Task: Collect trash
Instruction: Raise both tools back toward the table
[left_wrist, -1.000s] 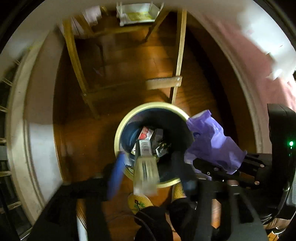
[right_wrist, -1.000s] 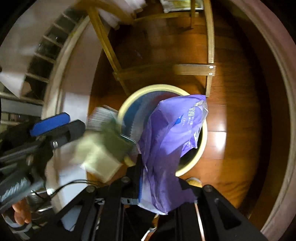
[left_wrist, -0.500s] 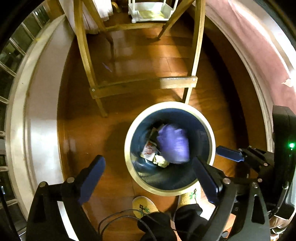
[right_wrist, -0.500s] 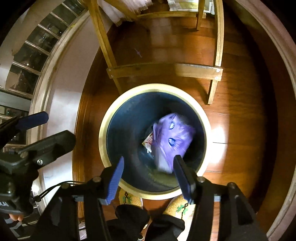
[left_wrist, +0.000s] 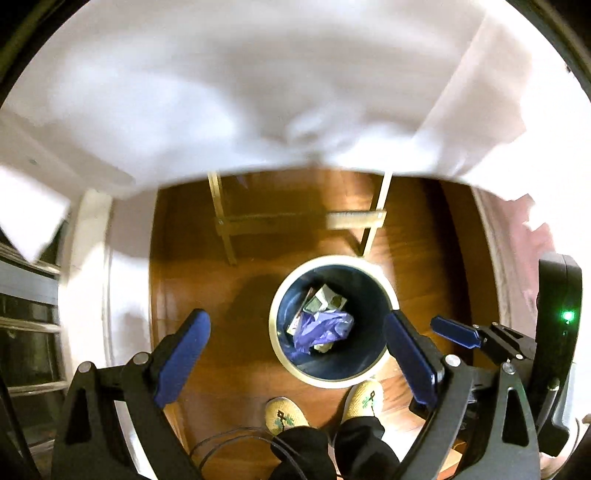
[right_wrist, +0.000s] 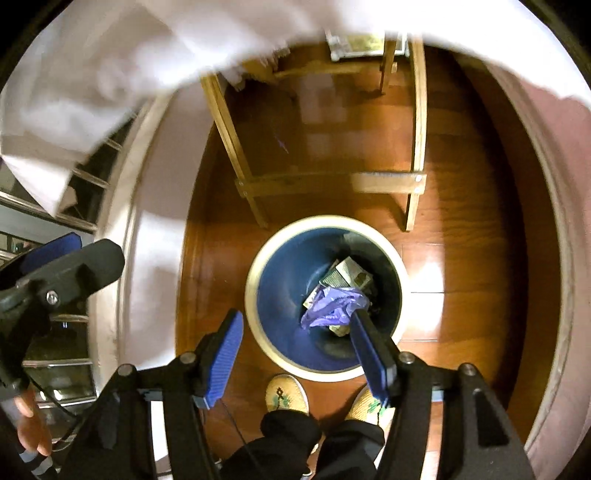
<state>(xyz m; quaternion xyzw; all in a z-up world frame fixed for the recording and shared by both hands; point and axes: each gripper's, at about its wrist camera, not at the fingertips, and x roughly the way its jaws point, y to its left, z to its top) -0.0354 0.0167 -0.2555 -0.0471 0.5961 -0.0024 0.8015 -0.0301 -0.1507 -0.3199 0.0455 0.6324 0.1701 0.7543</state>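
A round bin (left_wrist: 274, 325) (right_wrist: 252, 295) with a cream rim and a dark blue inside stands on the wood floor below both grippers. Inside it lies a crumpled purple plastic bag (left_wrist: 321, 328) (right_wrist: 332, 302) on top of paper packaging (left_wrist: 325, 299) (right_wrist: 349, 273). My left gripper (left_wrist: 295, 350) hangs high above the bin, pointing down, jaws wide open and empty. My right gripper (right_wrist: 295, 354) also points down over the bin. Its jaws are opening and nothing is between them. One blue finger of the right gripper (left_wrist: 456, 332) shows at the right of the left wrist view.
A wooden table frame (left_wrist: 295, 221) (right_wrist: 325, 182) stands just behind the bin. A white cloth (left_wrist: 258, 92) (right_wrist: 92, 74) hangs across the top of both views. The person's two slippers (left_wrist: 284, 417) (right_wrist: 286, 395) stand at the bin's near side. A white wall base (left_wrist: 92, 277) runs along the left.
The purple bag left the right gripper and a pale box left the left gripper; both now lie in the bin. Both grippers opened and rose, and the white cloth came into view.
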